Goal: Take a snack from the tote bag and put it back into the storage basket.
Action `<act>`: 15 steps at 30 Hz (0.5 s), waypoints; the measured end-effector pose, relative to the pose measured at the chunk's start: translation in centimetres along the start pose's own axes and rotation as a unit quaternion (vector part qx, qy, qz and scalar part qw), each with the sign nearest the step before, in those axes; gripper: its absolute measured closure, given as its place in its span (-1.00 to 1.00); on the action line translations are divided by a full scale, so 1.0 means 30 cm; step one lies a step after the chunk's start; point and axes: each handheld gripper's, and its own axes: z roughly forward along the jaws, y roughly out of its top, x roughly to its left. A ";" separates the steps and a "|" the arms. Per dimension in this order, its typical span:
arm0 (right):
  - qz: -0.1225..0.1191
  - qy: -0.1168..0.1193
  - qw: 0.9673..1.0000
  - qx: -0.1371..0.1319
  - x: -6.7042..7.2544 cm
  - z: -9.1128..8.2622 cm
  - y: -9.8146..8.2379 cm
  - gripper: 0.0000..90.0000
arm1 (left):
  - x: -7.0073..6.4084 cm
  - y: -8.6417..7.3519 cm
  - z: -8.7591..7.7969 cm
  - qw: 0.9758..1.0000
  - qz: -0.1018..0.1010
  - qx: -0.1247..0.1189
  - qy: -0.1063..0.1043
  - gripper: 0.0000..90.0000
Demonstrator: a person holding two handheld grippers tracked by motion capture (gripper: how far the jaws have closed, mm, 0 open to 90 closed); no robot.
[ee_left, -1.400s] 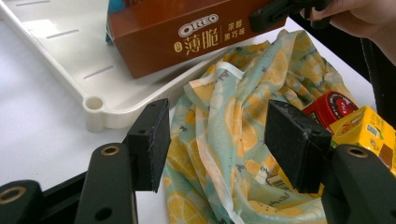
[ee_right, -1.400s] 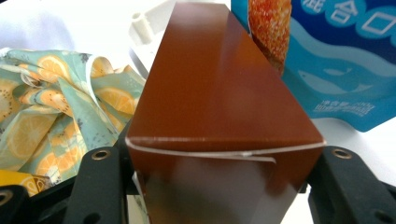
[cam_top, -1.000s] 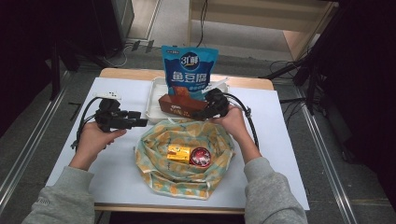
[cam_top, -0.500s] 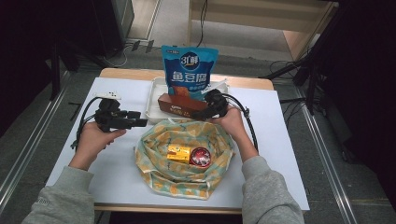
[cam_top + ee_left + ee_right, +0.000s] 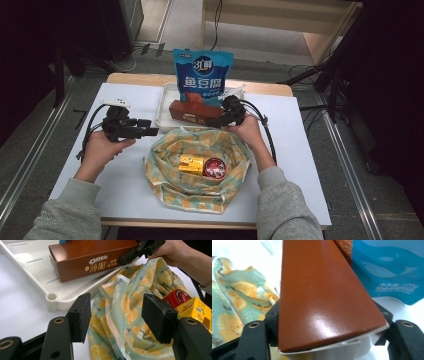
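A brown Oreo box (image 5: 192,112) (image 5: 92,261) (image 5: 322,302) lies in the white tray (image 5: 164,107) (image 5: 30,267). My right gripper (image 5: 216,121) (image 5: 132,255) is at the box's right end. Its jaws have just been opening and stand either side of the box, whose end sits between them; I see no pad pressing on it. My left gripper (image 5: 152,132) (image 5: 120,315) stands open and empty at the left rim of the lemon-print cloth bag (image 5: 165,165) (image 5: 120,297). A yellow carton (image 5: 191,164) (image 5: 197,308) and a red round tin (image 5: 214,168) (image 5: 177,296) lie inside the bag.
A blue snack pouch (image 5: 202,75) (image 5: 392,272) stands upright at the back of the tray, just behind the box. The bag sits open at the table's front middle. Cables trail from both grippers across the white tabletop (image 5: 310,165).
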 end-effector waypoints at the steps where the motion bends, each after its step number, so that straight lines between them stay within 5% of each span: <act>1: 0.004 -0.001 1.000 -0.001 -0.005 -0.001 -0.002 -0.38 | 0.000 0.000 0.000 1.000 0.000 0.000 0.000 -0.09; 7: 0.011 -0.024 1.000 -0.004 -0.012 -0.016 -0.006 -0.56 | -0.001 0.001 -0.001 1.000 0.000 0.000 -0.001 -0.09; 15: 0.006 -0.045 0.999 -0.015 0.002 -0.067 0.010 -0.57 | 0.000 0.001 -0.004 1.000 0.000 -0.002 -0.001 -0.09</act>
